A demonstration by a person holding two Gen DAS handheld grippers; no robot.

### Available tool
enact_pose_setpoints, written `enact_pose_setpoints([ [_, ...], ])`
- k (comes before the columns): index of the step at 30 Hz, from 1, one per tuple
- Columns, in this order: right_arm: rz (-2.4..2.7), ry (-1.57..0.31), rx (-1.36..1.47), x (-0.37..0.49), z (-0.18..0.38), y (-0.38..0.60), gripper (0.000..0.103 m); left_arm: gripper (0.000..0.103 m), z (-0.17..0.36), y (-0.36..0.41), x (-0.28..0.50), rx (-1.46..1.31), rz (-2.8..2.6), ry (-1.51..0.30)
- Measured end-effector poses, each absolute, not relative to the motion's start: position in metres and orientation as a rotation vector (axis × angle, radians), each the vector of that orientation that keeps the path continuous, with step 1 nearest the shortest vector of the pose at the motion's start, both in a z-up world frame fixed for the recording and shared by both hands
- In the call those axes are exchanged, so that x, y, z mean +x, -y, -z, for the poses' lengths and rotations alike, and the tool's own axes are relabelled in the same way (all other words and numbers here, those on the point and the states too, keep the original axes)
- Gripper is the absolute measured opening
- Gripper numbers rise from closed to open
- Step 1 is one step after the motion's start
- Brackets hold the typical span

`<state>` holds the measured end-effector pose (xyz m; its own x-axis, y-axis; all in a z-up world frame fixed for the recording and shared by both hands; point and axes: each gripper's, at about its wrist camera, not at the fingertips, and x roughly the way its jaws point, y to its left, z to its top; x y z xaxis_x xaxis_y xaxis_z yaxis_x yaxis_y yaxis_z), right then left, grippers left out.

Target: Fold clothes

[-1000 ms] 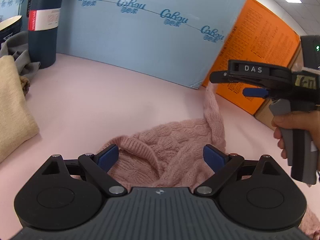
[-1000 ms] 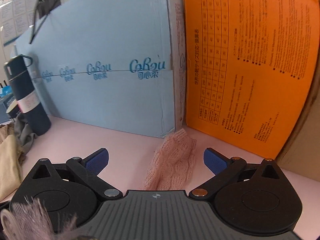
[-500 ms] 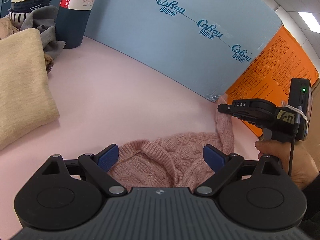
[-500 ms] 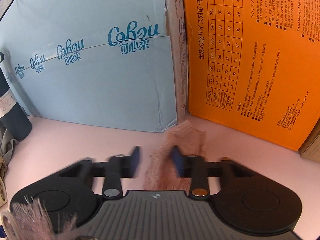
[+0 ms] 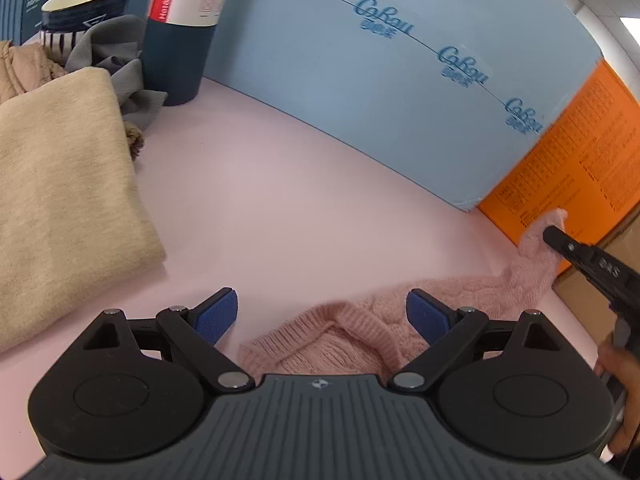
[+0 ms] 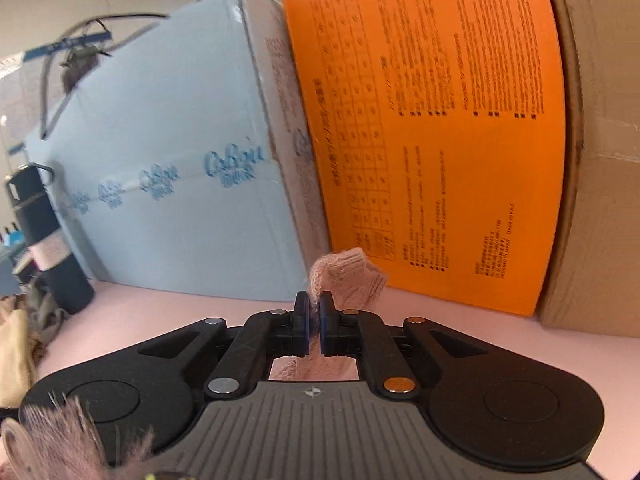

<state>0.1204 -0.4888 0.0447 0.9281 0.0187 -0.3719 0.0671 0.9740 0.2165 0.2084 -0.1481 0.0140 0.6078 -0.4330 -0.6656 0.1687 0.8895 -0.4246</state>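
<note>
**Right tongs pinched on the sweater cuff, left tongs spread above the collar**

The pale pink counter (image 5: 280, 208) filled the scene, walled along its far side by a big light-blue cardboard box printed with a repeated blue logo (image 5: 400, 92). To the right of that box stood a flat orange carton covered in black tables and small print (image 6: 440, 140), and right of it a plain brown cardboard box (image 6: 600, 160).

On the left of the counter lay a folded beige knit garment (image 5: 60, 200), with a crumpled grey cloth (image 5: 116, 64) at its far edge. Beyond them stood a tall dark-blue flask with a red and white label (image 5: 180, 40), touching the blue box, and a dark mug with a cream inside (image 5: 80, 8).

The fuzzy pink cable-knit sweater (image 5: 360, 332) lay at the near right of the counter, its ribbed collar just ahead of the left tongs (image 5: 322, 316) and one sleeve running away to the far right towards the orange carton. The left tongs stood wide apart with nothing gripped; the collar sat between and below the blue pads (image 5: 218, 316).

The right tongs (image 6: 315, 304) were closed tight on the sleeve's cuff (image 6: 348, 276), which bunched up past the tips just in front of the orange carton. A hand (image 5: 618, 364) held that tool's grip at the right edge of the left wrist view.
</note>
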Motion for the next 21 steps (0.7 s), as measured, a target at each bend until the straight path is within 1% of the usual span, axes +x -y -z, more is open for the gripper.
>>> enact_pose_setpoints([
  [3, -0.115, -0.324, 0.23, 0.1, -0.055, 0.464, 0.005, 0.091, -0.016, 0.127, 0.218, -0.399, 0.296, -0.858],
  [8, -0.438, -0.286, 0.118, 0.056, -0.058, 0.402, 0.005, 0.091, -0.019, 0.093, 0.224, -0.461, 0.276, -0.882],
  [12, -0.645, -0.345, 0.022, 0.02, -0.045, 0.36, 0.006, 0.091, -0.017, 0.067, 0.209, -0.497, 0.337, -0.865],
  [16, -0.724, -0.389, -0.009, -0.004, -0.03, 0.338, 0.007, 0.091, -0.026, 0.064, 0.175, -0.416, 0.379, -0.766],
  [17, -0.717, -0.4, -0.023, -0.007, -0.026, 0.334, 0.013, 0.091, -0.029, 0.065, 0.167, -0.39, 0.38, -0.738],
  [18, -0.702, -0.407, -0.04, -0.009, -0.023, 0.33, 0.023, 0.091, -0.032, 0.066, 0.16, -0.372, 0.388, -0.714],
  [19, -0.686, -0.409, -0.051, -0.011, -0.02, 0.328, 0.028, 0.091, -0.034, 0.066, 0.154, -0.363, 0.406, -0.694],
  [20, -0.669, -0.405, -0.052, -0.014, -0.018, 0.326, 0.035, 0.091, -0.037, 0.066, 0.148, -0.359, 0.424, -0.678],
  [21, -0.655, -0.399, -0.053, -0.017, -0.017, 0.325, 0.039, 0.091, -0.039, 0.065, 0.143, -0.36, 0.438, -0.662],
])
